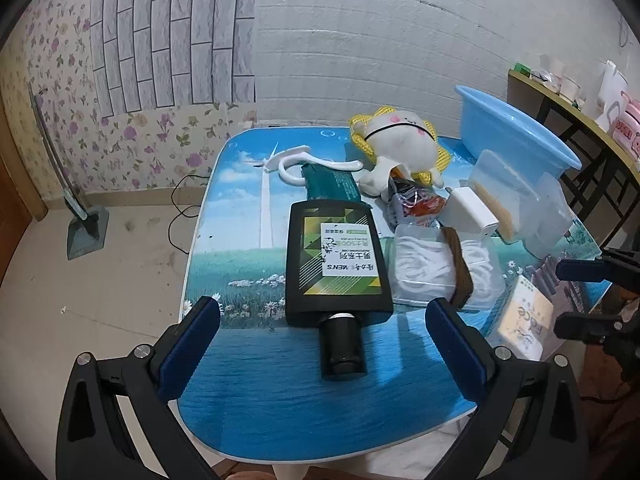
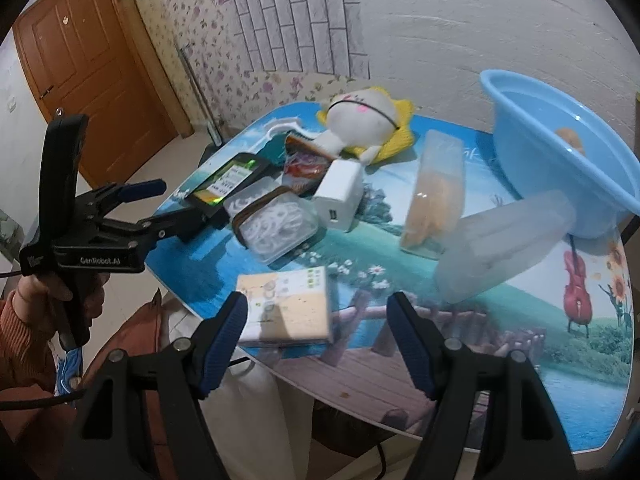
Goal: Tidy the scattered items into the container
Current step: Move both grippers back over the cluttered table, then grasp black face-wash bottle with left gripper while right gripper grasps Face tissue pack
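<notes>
While the left wrist view shows the left gripper (image 1: 322,322) gaping around a black bottle (image 1: 336,264), its round cap could roll aside. From the right wrist view, the right gripper (image 2: 318,340), jaws apart and empty, hovers over a tissue pack (image 2: 288,308) near the table edge; a nudge could tip it off, far from the blue basin (image 2: 560,152).

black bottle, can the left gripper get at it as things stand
Probably yes. The left gripper is open, and the black bottle lies flat straight ahead, its cap pointing between the fingers. Nothing lies between them, though the clear box of white rings crowds the bottle's right side.
</notes>
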Demonstrator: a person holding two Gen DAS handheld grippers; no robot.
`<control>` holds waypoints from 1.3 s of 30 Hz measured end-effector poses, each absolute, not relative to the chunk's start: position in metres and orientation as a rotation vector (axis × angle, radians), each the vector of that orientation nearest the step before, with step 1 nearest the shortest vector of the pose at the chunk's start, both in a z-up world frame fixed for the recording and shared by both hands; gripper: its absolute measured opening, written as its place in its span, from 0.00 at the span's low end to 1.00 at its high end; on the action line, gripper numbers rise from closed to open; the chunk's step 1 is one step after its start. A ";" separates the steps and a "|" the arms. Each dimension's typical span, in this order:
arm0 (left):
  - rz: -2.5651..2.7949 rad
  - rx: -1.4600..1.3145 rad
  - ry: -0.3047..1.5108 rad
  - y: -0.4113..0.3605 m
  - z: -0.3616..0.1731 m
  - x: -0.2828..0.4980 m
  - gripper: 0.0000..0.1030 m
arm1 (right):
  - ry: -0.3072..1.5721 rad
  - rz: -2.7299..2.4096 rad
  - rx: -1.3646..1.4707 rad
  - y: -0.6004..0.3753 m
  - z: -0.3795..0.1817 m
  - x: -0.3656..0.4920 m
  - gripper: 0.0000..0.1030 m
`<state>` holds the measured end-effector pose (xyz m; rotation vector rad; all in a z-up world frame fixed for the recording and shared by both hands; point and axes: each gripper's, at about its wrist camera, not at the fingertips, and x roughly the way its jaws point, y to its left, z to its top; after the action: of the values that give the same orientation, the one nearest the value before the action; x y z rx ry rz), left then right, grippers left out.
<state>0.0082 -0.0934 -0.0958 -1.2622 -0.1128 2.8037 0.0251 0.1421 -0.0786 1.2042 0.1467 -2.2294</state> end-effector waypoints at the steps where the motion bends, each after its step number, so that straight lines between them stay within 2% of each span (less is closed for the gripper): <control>1: 2.800 -1.265 -0.113 -0.094 -0.097 0.008 1.00 | 0.149 -2.220 1.209 0.140 -0.079 0.025 0.70; 14: 2.769 -1.277 -0.134 -0.096 -0.107 -0.004 1.00 | 0.291 -2.166 1.301 0.103 -0.104 0.019 0.70; 16: 2.765 -1.278 -0.132 -0.095 -0.109 -0.008 1.00 | 0.290 -2.168 1.297 0.104 -0.103 0.018 0.67; 18: 2.766 -1.287 -0.139 -0.095 -0.112 -0.014 1.00 | 0.288 -2.174 1.292 0.105 -0.102 0.017 0.60; 21: 2.762 -1.292 -0.140 -0.095 -0.115 -0.019 1.00 | 0.267 -2.182 1.298 0.110 -0.101 0.016 0.59; 22: 2.763 -1.294 -0.132 -0.094 -0.116 -0.020 0.98 | 0.259 -2.188 1.298 0.112 -0.101 0.015 0.59; 26: 2.770 -1.277 -0.086 -0.092 -0.115 -0.020 0.73 | 0.245 -2.194 1.303 0.115 -0.101 0.015 0.59; 27: 2.763 -1.271 -0.084 -0.091 -0.114 -0.019 0.69 | 0.242 -2.194 1.303 0.115 -0.101 0.015 0.59; 28: 2.754 -1.266 -0.081 -0.090 -0.114 -0.018 0.61 | 0.240 -2.194 1.303 0.116 -0.101 0.015 0.59; 39: 2.752 -1.300 -0.041 -0.084 -0.111 0.000 0.60 | 0.215 -2.245 1.297 0.125 -0.099 0.012 0.59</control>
<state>0.0001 -0.0836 -0.1106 -1.3003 -0.0410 2.7521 0.0125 0.1251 -0.0989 1.2966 0.2153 -2.2451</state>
